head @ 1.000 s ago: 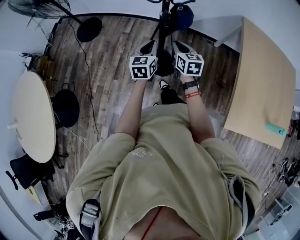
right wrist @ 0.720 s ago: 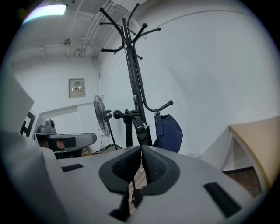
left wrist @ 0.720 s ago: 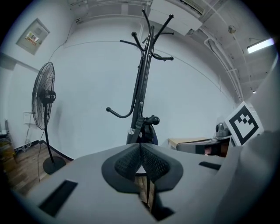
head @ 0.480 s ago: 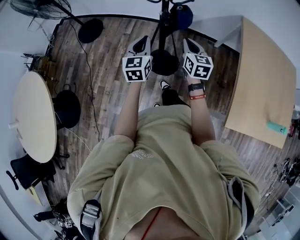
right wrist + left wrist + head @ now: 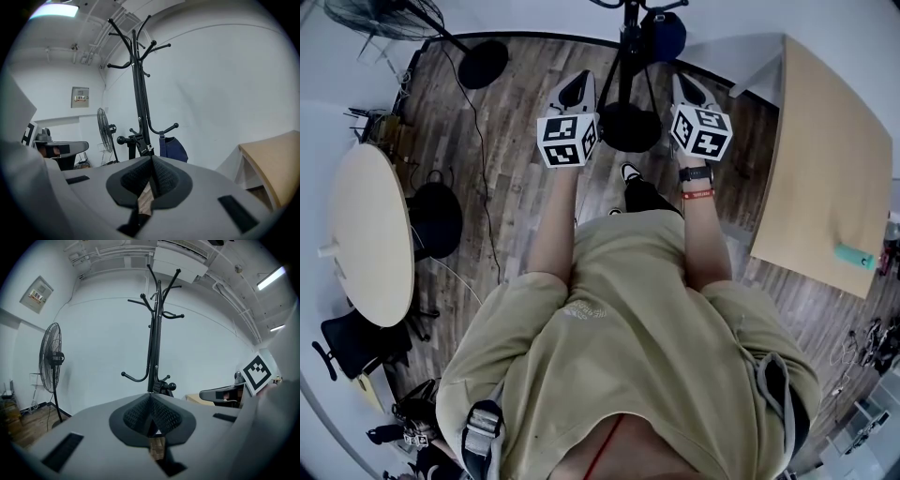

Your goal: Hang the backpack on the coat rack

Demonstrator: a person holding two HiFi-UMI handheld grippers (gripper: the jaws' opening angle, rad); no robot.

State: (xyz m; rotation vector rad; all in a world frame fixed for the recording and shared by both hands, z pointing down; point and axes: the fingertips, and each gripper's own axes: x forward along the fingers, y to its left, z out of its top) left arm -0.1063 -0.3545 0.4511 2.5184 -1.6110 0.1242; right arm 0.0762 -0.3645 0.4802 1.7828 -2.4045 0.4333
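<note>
The black coat rack (image 5: 628,33) stands at the top centre of the head view, with its round base (image 5: 630,127) on the wood floor. A dark blue backpack (image 5: 664,34) hangs on it; in the right gripper view the backpack (image 5: 172,149) hangs by its strap from a low hook on the rack (image 5: 138,93). My left gripper (image 5: 577,87) is left of the base and my right gripper (image 5: 689,87) is right of it, both clear of the rack. Both are shut and hold nothing. The left gripper (image 5: 151,399) points at the rack pole (image 5: 153,333). The right gripper (image 5: 152,162) is shut too.
A round pale table (image 5: 366,234) and a black chair (image 5: 431,216) stand at the left. A wooden table (image 5: 825,159) with a teal object (image 5: 851,256) is at the right. A standing fan (image 5: 52,366) is left of the rack, and a cable (image 5: 483,216) runs over the floor.
Both grippers have drawn apart sideways, away from the rack pole: the left one to the left, the right one to the right. The backpack stays hanging on the rack.
</note>
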